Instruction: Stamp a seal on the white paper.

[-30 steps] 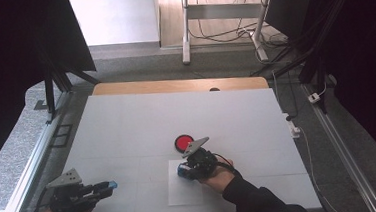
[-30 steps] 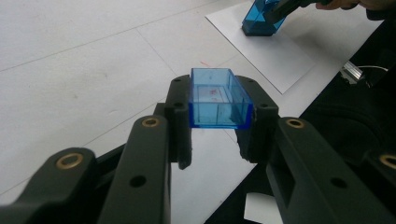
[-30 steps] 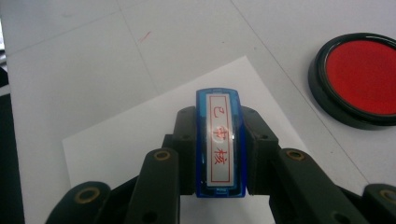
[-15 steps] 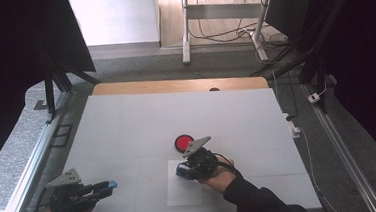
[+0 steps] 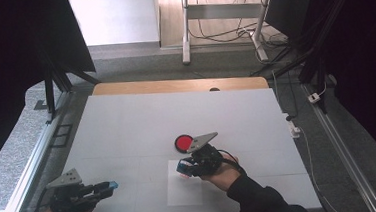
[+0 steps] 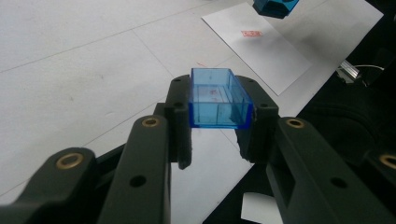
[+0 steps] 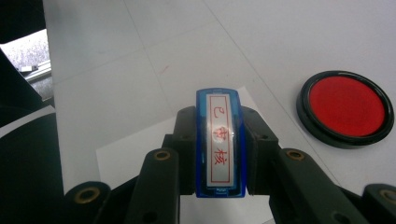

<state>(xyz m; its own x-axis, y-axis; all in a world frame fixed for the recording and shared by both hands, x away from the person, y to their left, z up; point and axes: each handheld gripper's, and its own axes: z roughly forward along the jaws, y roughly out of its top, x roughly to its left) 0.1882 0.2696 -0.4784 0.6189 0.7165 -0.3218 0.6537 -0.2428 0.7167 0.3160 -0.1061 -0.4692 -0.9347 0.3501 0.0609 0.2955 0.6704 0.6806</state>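
Over the paper sheet (image 5: 184, 189), beside the red ink pad (image 7: 344, 106), our right gripper (image 5: 186, 167) clamped the blue stamp (image 7: 220, 142) tight, label up. Well left of that sheet, our left gripper (image 6: 219, 126) pinched the clear blue cap (image 6: 217, 98).

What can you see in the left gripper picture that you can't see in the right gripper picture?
The left gripper view shows the left gripper shut on a clear blue plastic cap, hollow like a little box, and a small red printed mark on the white paper sheet. The right gripper view shows the right gripper shut on a blue stamp with a red-lettered label, and a round red ink pad in a black case. Both show the white table and the paper sheet.
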